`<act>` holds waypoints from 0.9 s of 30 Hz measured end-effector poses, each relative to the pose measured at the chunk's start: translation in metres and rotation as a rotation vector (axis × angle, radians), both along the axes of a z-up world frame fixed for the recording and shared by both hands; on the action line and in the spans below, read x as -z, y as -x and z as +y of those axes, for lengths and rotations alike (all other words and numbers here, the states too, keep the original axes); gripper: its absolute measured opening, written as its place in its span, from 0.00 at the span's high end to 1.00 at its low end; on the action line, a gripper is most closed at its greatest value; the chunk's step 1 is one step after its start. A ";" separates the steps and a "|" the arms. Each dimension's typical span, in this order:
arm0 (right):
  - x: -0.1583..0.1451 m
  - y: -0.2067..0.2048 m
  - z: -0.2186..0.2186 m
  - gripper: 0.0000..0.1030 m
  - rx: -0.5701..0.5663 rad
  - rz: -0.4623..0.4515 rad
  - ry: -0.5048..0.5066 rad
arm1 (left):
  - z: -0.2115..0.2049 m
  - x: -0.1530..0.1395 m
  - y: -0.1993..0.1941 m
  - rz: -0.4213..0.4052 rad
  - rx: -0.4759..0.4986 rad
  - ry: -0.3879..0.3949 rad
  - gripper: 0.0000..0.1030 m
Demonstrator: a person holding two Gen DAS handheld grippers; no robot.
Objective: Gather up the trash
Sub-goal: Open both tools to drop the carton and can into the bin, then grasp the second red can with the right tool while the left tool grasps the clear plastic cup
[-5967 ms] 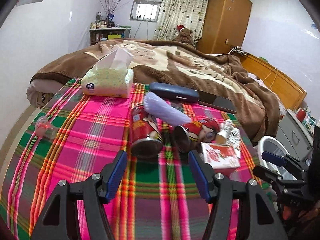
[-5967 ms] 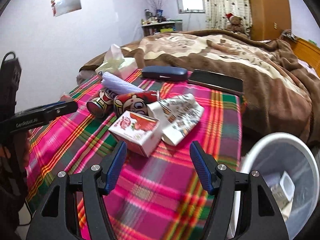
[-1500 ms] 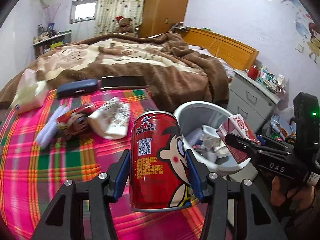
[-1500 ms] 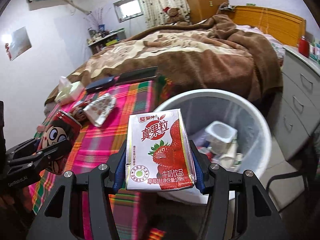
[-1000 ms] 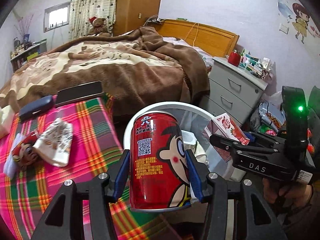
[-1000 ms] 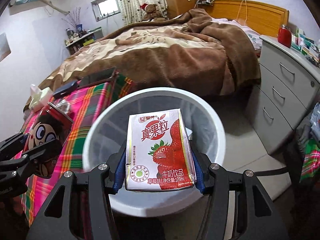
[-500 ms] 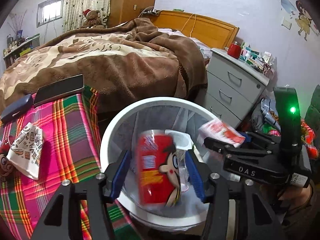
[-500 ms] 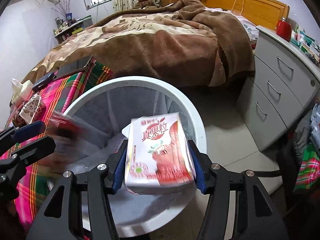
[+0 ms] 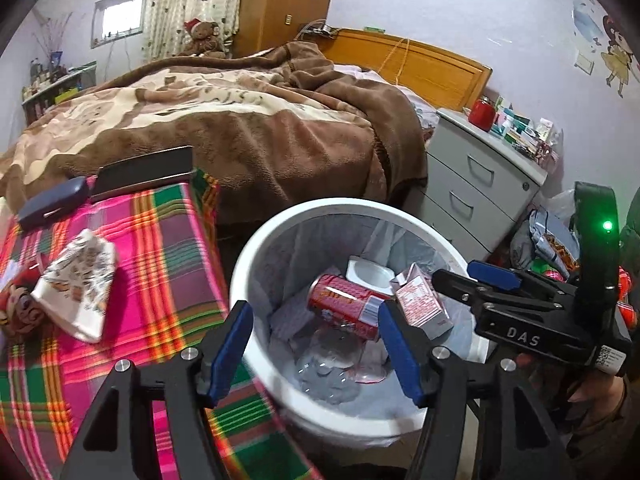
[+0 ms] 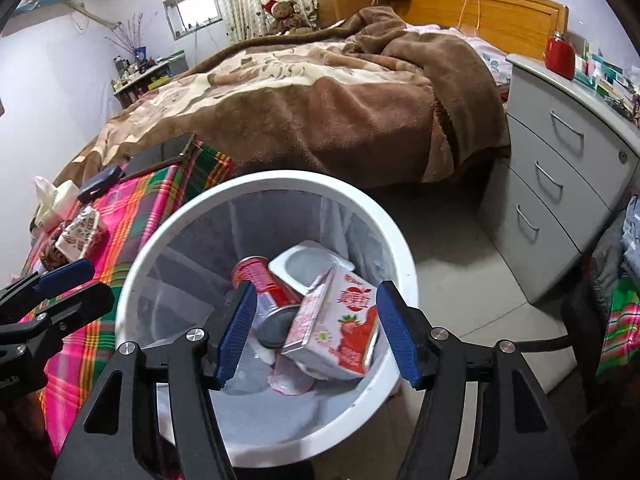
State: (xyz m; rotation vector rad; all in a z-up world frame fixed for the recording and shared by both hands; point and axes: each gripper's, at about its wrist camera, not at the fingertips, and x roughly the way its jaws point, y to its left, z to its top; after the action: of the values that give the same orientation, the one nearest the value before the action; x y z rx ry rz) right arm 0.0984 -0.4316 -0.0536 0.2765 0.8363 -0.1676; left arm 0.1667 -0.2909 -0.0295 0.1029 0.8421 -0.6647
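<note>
Both grippers' fingers (image 10: 318,330) hang empty, the right's still widening, above red can (image 9: 344,306) and carton (image 10: 340,328) in bin (image 10: 256,186).

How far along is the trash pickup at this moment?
Done: the can and the carton lie in the bin. In hand: nothing; the left gripper is empty, and so is the right gripper, its jaws opening. Left: the wrapper and another can on the cloth.

Right tongs (image 10: 316,330) opening, empty, over bin (image 10: 400,248); milk carton (image 10: 340,328) inside.
</note>
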 end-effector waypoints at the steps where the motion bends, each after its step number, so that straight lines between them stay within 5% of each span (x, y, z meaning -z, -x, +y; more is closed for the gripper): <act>1: -0.002 0.001 0.002 0.38 -0.003 -0.010 -0.004 | 0.005 -0.001 0.002 -0.002 -0.006 0.005 0.37; 27: -0.012 -0.050 0.142 0.38 -0.302 -0.071 -0.053 | 0.236 -0.024 -0.004 -0.076 -0.436 0.040 0.37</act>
State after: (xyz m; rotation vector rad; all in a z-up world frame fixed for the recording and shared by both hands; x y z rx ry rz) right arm 0.1485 -0.2899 -0.0415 0.2010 0.8030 0.1462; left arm 0.1704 -0.0544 -0.0051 -0.0902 0.7454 -0.2654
